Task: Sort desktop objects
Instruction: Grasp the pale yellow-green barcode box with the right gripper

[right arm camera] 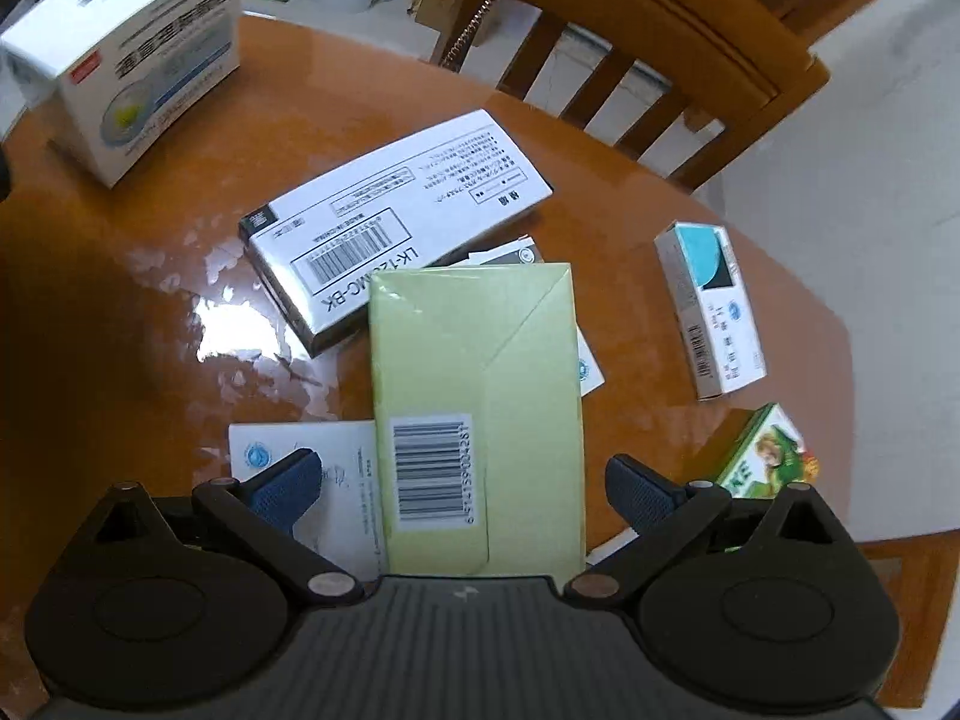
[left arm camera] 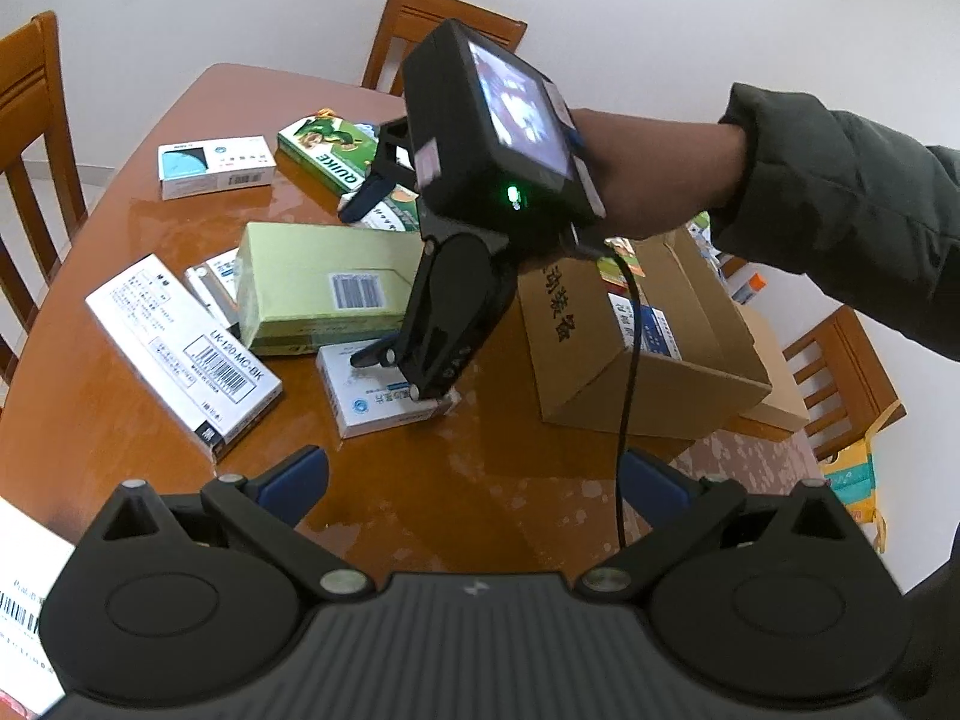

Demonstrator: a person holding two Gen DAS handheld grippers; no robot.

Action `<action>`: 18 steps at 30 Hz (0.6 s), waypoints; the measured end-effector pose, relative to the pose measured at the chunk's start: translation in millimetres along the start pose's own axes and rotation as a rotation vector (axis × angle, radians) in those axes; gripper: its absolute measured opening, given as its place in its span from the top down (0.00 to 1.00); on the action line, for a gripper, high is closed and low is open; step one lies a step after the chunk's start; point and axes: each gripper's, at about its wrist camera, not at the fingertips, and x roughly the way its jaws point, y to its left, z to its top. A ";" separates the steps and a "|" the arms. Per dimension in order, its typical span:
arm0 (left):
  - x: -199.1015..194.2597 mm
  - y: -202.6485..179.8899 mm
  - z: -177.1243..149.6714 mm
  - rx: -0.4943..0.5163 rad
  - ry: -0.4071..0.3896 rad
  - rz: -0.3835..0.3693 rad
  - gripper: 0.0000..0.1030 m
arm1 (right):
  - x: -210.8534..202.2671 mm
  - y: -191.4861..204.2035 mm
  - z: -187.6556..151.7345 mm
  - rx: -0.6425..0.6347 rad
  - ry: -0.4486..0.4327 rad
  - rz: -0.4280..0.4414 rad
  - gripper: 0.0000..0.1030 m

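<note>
Right tongs (right arm camera: 459, 483) pointed steeply down over the green box (right arm camera: 474, 414), jaws spread wide on either side of it, pads apart from its walls (nothing gripped). Green box resting on the wooden surface (right arm camera: 150, 312), barcode label toward the camera, partly over a white leaflet box (right arm camera: 288, 450) and just beside the long white box (right arm camera: 384, 228) marked with a barcode. Farther out, well apart: a white-and-teal box (right arm camera: 711, 312) and, near the edge, a green cartoon box (right arm camera: 768, 450). At upper left, a large white box (right arm camera: 138, 48) standing upright.

Left tongs (left arm camera: 474, 483) held wide above bare surface (left arm camera: 450, 480), gripping nothing. From this view, right tongs (left arm camera: 366, 279) held by a hand (left arm camera: 648, 180) in a dark green sleeve (left arm camera: 840, 198), one fingertip (left arm camera: 363, 198) past the far side of the green box (left arm camera: 318, 282), the other (left arm camera: 372, 355) at its near side. To the right, an open cardboard carton (left arm camera: 636, 348) on the surface.
</note>
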 end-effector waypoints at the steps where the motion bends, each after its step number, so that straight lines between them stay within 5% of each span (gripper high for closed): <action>1: -0.5 1.2 -0.5 -0.004 -0.001 0.001 0.00 | 4.3 -3.9 0.8 0.016 0.003 0.026 0.11; 6: -2.9 5.3 -0.4 -0.013 -0.006 0.001 0.00 | 12.9 -19.7 -3.0 0.078 0.022 0.078 0.27; 18: 20.6 6.4 42.2 0.122 -0.026 0.000 0.00 | -30.9 -18.0 -12.9 0.141 -0.031 0.104 0.27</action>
